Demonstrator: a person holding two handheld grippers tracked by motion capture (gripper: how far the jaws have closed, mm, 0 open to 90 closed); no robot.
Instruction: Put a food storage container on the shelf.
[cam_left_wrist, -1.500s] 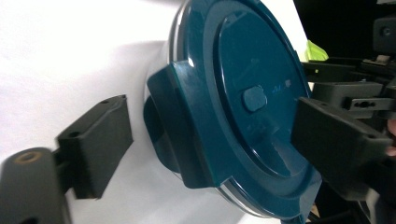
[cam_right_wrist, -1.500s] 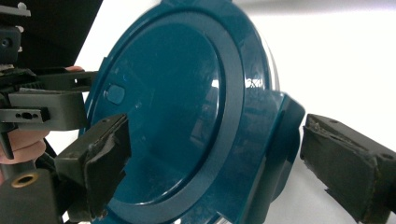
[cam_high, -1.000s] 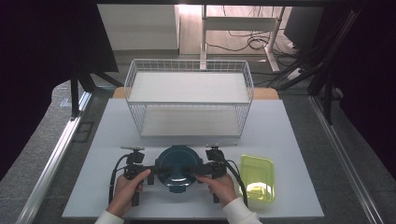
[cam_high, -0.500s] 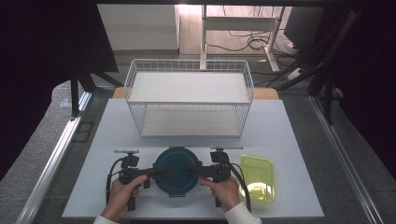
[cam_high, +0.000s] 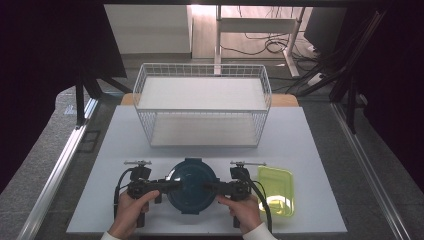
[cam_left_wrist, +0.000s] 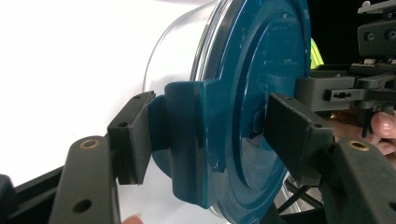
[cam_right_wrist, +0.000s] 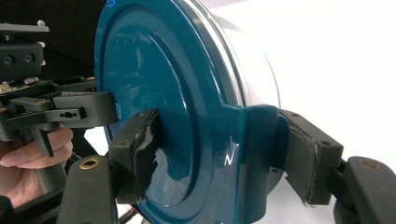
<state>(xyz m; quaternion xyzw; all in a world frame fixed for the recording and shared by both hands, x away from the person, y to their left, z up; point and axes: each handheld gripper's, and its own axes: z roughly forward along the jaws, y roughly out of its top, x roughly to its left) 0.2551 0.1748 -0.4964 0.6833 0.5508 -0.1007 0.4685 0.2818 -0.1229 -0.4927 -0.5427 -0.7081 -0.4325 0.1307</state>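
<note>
My left gripper (cam_left_wrist: 205, 140) closes its jaws over one latch tab of the round teal-lidded container (cam_high: 192, 185), one pad under the tab, one on the lid face. My right gripper (cam_right_wrist: 219, 158) clamps the opposite tab the same way. The container sits between my two hands, near the table's (cam_high: 150, 145) front edge. To do this well, I judge I should squeeze evenly and move both sides together. Beyond my right gripper lies a yellow-green tray (cam_high: 276, 190); ahead stands the white wire basket (cam_high: 202, 102).

left claw (cam_high: 172, 186), right claw (cam_high: 210, 187), pointing inward, both clamped; hands gripping handles
</note>
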